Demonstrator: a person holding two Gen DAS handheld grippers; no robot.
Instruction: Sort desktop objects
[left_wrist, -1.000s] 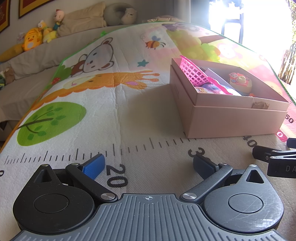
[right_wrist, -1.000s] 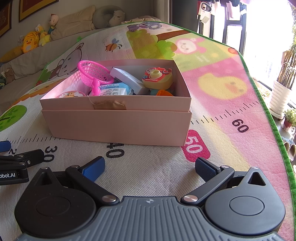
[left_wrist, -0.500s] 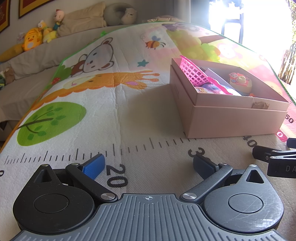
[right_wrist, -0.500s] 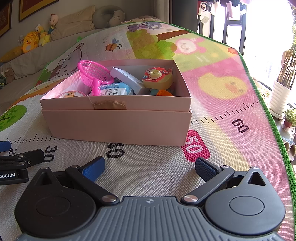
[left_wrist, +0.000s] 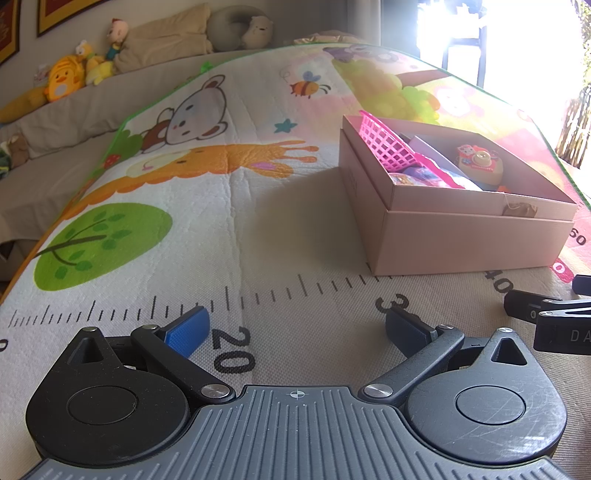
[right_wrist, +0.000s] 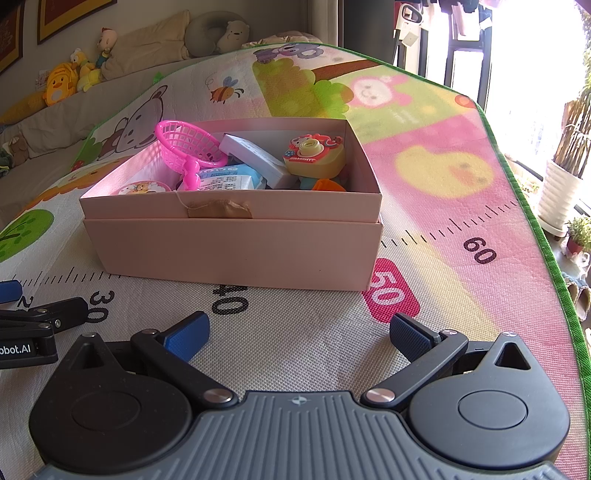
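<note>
Toys boxed, both grippers idle on the play mat.

The pale pink cardboard box (right_wrist: 236, 254) holds a pink plastic net basket (right_wrist: 184, 142), a yellow toy camera (right_wrist: 314, 157) and a blue-white packet (right_wrist: 225, 181); no loose item shows on the cartoon-printed play mat (left_wrist: 258, 229). The left gripper (left_wrist: 295, 332) and right gripper (right_wrist: 299, 334) rest near the box, fingers wide, empty. Sorting looks about finished.

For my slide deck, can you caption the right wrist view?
Open right claw rests on the play mat before a pink box filled with toys.
</note>
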